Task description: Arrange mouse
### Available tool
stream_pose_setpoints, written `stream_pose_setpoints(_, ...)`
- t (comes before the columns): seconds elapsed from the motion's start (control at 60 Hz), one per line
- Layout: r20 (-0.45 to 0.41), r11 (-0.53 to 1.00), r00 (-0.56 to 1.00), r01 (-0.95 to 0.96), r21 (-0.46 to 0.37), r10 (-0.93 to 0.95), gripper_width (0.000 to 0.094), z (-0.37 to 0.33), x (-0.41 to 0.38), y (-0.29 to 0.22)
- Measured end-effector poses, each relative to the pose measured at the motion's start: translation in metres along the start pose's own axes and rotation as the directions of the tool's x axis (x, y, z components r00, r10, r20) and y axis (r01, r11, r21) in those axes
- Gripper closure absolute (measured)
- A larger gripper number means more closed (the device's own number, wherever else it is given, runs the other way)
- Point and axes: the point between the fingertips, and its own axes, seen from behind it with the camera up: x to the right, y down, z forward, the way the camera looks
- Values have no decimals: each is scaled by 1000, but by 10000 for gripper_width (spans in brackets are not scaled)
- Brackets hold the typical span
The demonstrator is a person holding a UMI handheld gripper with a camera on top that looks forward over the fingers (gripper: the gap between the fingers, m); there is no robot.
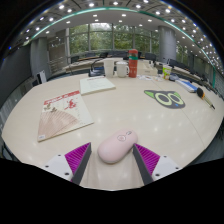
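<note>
Gripper (pixel 112 160) jaws released, spread wide. Pale pink mouse (pixel 118 146) rests on the table (pixel 120 112) between the fingers, gap on either side, near the table's front edge. Open surface ahead; magazine (pixel 60 113) left, dark mat (pixel 167 98) right, both well apart.

One mouse, two fingers, a few flat items on one counter

One pink mouse (pixel 118 146) is sitting at the counter's (pixel 120 110) near edge between two fingers (pixel 77 157), each bearing one magenta pad; one printed sheet (pixel 62 113), one white sheet (pixel 96 85) and one dark mat (pixel 166 98) are lying farther in.
</note>
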Motion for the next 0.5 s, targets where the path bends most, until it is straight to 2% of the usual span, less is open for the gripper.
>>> stream_pose_setpoints(0.2, -7, 1000, 1000, 1, -18, -1, 86, 26, -6, -20)
stream_pose_setpoints(0.25, -18, 1000, 1000, 9, -20, -9, 111, 30, -6, -23)
stream_pose_setpoints(0.367, -30, 1000, 999, 20, -13, -20, 265, 37, -6, -27)
stream_pose_setpoints(0.433, -42, 1000, 999, 27, -11, -27, 463, 40, -2, -29)
stream_pose_setpoints(0.5, -33, 1000, 999, 19, -13, -19, 476, 41, -2, -30)
